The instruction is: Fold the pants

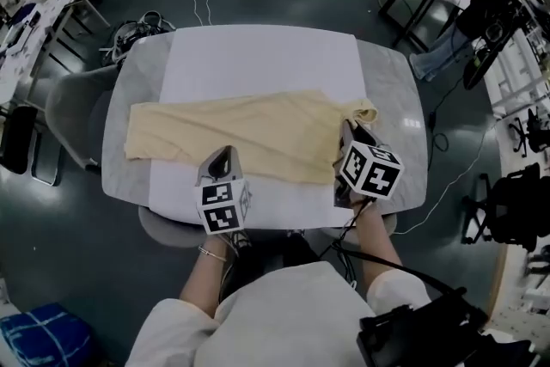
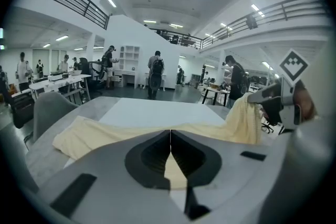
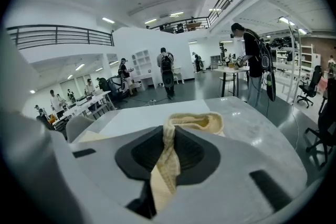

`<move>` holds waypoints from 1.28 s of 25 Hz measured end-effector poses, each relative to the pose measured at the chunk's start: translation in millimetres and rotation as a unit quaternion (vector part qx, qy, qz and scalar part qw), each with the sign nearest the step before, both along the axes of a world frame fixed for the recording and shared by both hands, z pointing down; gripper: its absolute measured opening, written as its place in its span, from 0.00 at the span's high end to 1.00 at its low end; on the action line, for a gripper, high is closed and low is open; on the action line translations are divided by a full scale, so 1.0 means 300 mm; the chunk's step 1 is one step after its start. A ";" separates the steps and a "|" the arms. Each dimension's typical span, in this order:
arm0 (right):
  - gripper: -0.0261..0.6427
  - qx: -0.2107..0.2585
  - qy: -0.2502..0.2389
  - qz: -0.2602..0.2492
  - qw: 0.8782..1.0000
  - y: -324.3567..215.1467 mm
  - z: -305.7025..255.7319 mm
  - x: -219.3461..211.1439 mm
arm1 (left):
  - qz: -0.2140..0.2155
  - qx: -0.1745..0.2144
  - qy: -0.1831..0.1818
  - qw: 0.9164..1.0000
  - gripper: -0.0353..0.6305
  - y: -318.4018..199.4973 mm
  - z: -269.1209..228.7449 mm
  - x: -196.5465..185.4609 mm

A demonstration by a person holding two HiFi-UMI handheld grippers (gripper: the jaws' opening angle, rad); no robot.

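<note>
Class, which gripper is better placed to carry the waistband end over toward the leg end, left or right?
Right: the right gripper pinches the raised waistband; the left gripper holds the pants' near edge mid-length.

My head view looks steeply down over the whole table (image 1: 391, 90). Both gripper views sit low and close, facing across it and sharing the pants (image 1: 241, 133).
</note>
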State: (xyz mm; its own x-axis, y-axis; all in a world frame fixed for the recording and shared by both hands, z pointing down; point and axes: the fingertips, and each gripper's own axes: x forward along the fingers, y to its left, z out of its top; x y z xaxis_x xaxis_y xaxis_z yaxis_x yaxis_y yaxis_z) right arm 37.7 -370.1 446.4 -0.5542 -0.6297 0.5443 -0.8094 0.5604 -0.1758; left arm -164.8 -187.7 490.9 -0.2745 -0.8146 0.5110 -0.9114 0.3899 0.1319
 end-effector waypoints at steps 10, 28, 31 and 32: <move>0.88 0.015 0.003 -0.105 0.994 0.143 -0.091 -0.403 | -0.095 0.012 0.005 0.995 0.94 0.231 -0.063 -0.270; 0.88 0.023 -0.017 -0.199 0.980 0.478 -0.130 -1.004 | -0.186 0.008 0.004 0.983 0.94 0.658 -0.063 -0.702; 0.88 0.021 -0.020 -0.210 0.977 0.530 -0.126 -1.093 | -0.191 0.004 0.002 0.982 0.94 0.707 -0.057 -0.760; 0.88 0.022 -0.021 -0.216 0.976 0.550 -0.126 -1.125 | -0.194 0.002 0.003 0.981 0.94 0.724 -0.050 -0.779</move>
State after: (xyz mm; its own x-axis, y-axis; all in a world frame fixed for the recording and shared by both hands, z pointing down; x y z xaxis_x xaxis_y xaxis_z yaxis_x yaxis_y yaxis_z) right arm -299.9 -205.1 408.5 -0.7946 -0.3540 0.4933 -0.4884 0.8554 -0.1727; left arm -398.4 29.6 475.8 -0.5609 -0.6518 0.5105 -0.6945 0.7061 0.1384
